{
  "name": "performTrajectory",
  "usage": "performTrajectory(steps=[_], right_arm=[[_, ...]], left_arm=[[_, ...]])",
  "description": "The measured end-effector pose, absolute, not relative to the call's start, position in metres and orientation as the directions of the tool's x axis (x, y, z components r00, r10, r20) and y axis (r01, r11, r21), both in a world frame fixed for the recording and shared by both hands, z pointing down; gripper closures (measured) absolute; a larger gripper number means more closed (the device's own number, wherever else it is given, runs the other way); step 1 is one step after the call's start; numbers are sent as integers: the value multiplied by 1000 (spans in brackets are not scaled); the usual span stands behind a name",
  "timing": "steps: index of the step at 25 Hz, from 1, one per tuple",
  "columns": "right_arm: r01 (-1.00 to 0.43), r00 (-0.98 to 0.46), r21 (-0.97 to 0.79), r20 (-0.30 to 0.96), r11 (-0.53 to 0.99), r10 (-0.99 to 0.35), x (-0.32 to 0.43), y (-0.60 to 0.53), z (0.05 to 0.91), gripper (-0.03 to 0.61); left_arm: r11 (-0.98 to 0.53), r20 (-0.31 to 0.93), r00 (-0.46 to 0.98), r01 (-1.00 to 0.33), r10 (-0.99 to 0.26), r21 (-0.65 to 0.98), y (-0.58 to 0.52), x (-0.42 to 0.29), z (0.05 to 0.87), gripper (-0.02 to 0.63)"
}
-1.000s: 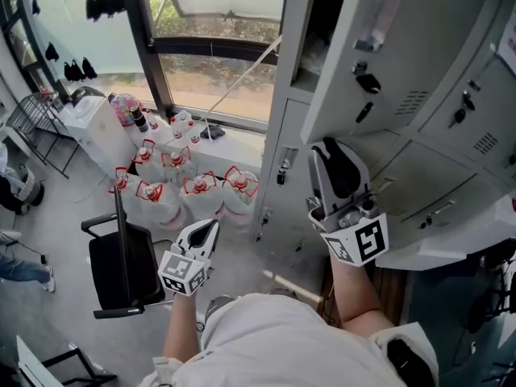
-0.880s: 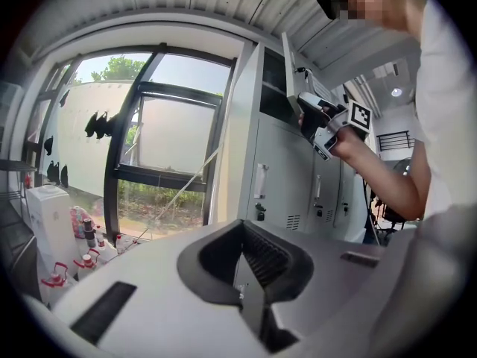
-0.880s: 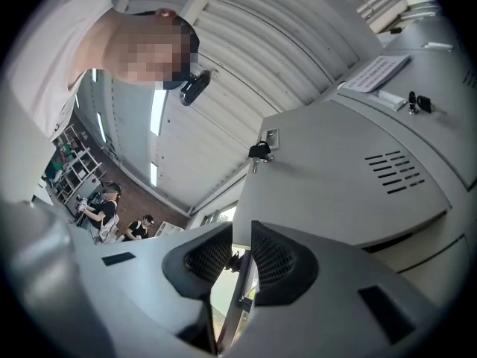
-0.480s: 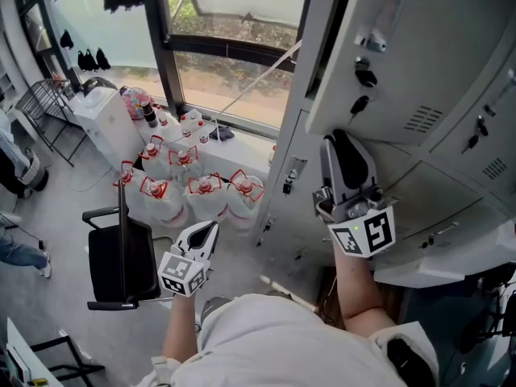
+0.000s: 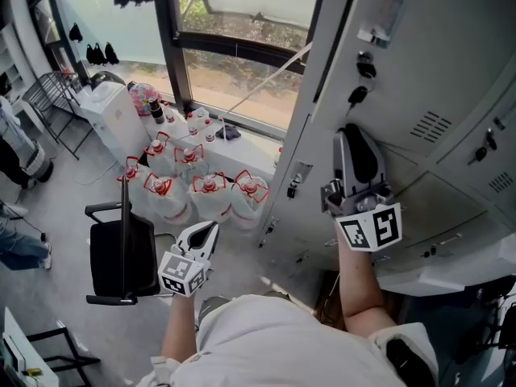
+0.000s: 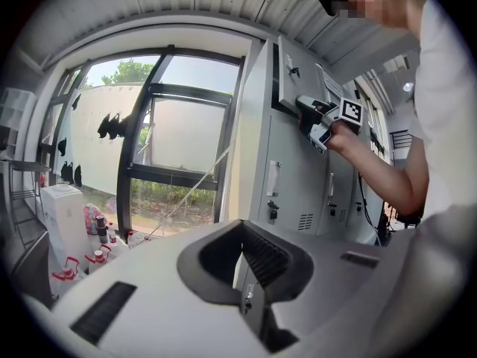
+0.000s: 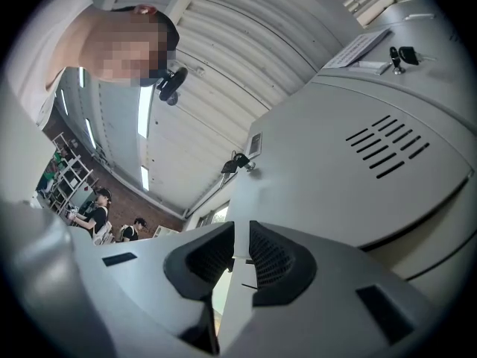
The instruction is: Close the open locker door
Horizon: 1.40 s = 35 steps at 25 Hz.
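The open locker door (image 5: 419,47) is a tall grey panel with vents and a key (image 5: 365,67) in its lock. It stands slightly ajar from the grey locker bank (image 5: 310,147). My right gripper (image 5: 355,139) reaches up to the door's free edge. In the right gripper view the door's thin edge (image 7: 237,289) runs between the black pads (image 7: 272,259), and the jaws are closing on it. My left gripper (image 5: 211,227) hangs low at my left side, shut with nothing in it (image 6: 246,274). It is far from the door.
Several water jugs with red handles (image 5: 193,188) stand on the floor by the window (image 5: 242,63). A black chair (image 5: 121,256) is at my left and a white appliance (image 5: 113,123) beyond it. Two people (image 7: 97,207) stand far behind.
The door has swung nearer to the locker frame, narrowing the dark gap. My right gripper has travelled with its edge. The left gripper has stayed put.
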State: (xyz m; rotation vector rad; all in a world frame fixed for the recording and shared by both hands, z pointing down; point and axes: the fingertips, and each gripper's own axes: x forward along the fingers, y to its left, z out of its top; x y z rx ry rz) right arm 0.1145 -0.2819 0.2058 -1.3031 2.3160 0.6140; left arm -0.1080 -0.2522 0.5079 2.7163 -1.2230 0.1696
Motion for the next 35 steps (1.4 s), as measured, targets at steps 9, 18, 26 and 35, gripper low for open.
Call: performTrajectory(steps=[9,18,26,35], right_arm=[[-882,-443,117,-535,456,-719,127,-301,207,528],[-891,-403,46,-539,452,-740,130,-310,204,533],[-878,-344,-108,-534,466,-772,142,-319,202,538],[-859,-288,-219,-539,462,-792,153,-323,200,585]], left_arm=[[-632,178,639,-768,-748,99,-251,-113,510,611],[-600,185,608,-793,-772,101,-249,-126,513,611],[-578,184,585,-810,-790,96,-243,-135,515,611],[-565,188,572,-820,-798,98,-235,-144,517,611]])
